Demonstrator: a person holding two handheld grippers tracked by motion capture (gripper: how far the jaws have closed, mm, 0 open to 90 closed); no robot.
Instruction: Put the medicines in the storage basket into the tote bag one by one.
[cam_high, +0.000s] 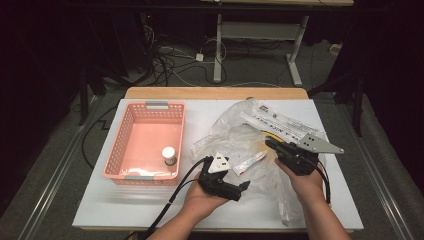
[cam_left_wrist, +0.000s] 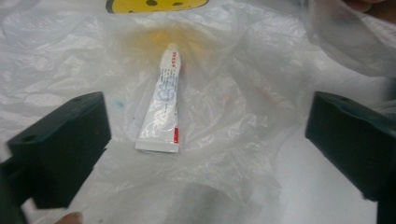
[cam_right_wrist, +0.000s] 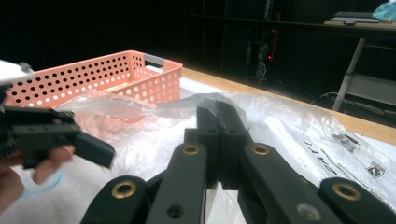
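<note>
The small white tube (cam_left_wrist: 161, 105) lies on the crumpled clear plastic bag (cam_high: 250, 145), mid-table, right of the pink basket (cam_high: 129, 131). Your left gripper (cam_left_wrist: 205, 144) faces it, jaws spread wide, holding nothing. Your right gripper (cam_right_wrist: 218, 128) pinches a fold of the bag, jaws fully closed.

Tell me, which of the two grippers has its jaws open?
The left gripper: its jaws stand wide apart, facing the white tube inside the plastic bag. The right gripper is clamped shut on the bag.
</note>
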